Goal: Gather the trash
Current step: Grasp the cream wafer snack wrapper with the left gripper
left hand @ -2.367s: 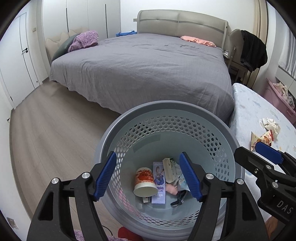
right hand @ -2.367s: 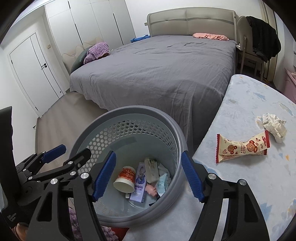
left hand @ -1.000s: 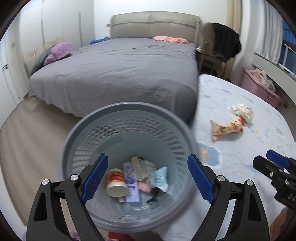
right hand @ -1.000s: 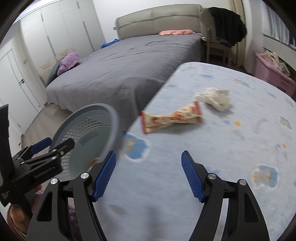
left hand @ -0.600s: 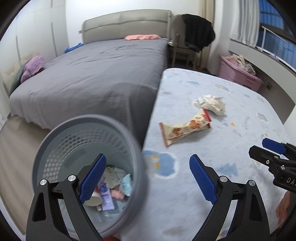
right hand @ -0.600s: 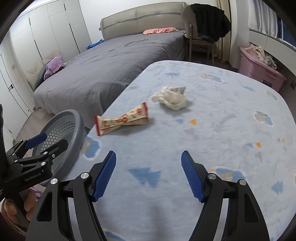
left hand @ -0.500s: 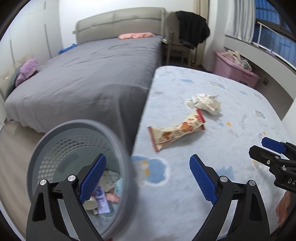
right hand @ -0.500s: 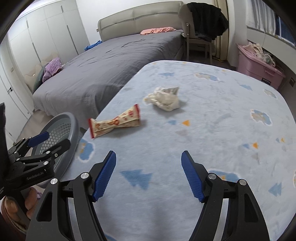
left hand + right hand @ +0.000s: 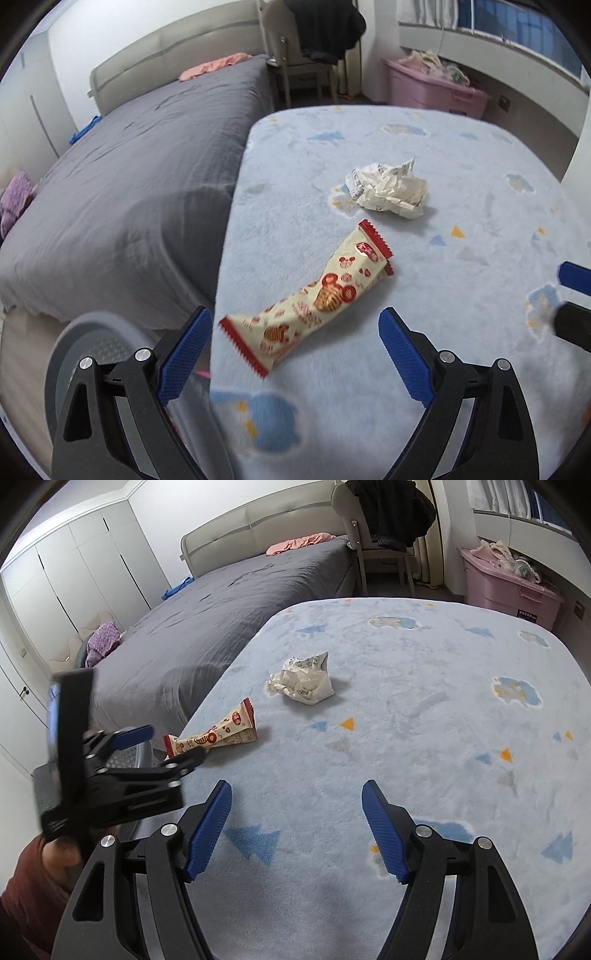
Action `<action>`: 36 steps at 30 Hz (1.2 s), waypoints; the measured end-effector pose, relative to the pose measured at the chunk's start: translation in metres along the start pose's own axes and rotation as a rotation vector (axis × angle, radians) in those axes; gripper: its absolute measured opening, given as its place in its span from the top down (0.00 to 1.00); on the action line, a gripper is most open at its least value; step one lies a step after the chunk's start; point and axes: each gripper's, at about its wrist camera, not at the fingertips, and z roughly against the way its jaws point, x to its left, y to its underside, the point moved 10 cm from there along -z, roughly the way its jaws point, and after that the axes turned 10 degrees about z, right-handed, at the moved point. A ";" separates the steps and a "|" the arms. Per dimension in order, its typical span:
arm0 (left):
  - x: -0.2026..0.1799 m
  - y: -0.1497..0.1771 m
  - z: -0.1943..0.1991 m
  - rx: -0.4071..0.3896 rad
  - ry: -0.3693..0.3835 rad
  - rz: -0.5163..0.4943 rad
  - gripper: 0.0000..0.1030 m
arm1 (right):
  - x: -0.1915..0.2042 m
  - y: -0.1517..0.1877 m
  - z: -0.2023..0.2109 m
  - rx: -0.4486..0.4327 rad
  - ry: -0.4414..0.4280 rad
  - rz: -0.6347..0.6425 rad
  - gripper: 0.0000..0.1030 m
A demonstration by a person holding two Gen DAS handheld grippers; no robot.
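The left tongs are hanging wide apart and empty over the pale blue cloud-print blanket, its near edge blurring. A red-and-cream snack wrapper printed with mouse-shaped biscuits is lying just beyond and between their blue pads; its lettering is too small to read. The grey perforated bin is peeking out at lower left. The right tongs are gaping empty too, well short of the crumpled printed paper. Farther off, a grey bed and a pink storage box are standing.
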 end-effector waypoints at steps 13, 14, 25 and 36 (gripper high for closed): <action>-0.017 -0.001 -0.039 0.086 0.082 -0.019 0.30 | -0.007 0.008 -0.011 0.033 -0.012 -0.021 0.32; -0.017 -0.002 -0.038 0.086 0.090 -0.010 0.35 | -0.006 0.009 -0.012 0.035 -0.012 -0.021 0.32; -0.010 -0.007 -0.021 0.050 0.105 0.040 0.73 | -0.006 0.012 -0.017 0.027 -0.016 -0.031 0.32; 0.022 -0.028 0.008 -0.046 0.059 0.109 0.74 | -0.013 -0.026 -0.040 -0.019 0.062 -0.047 0.32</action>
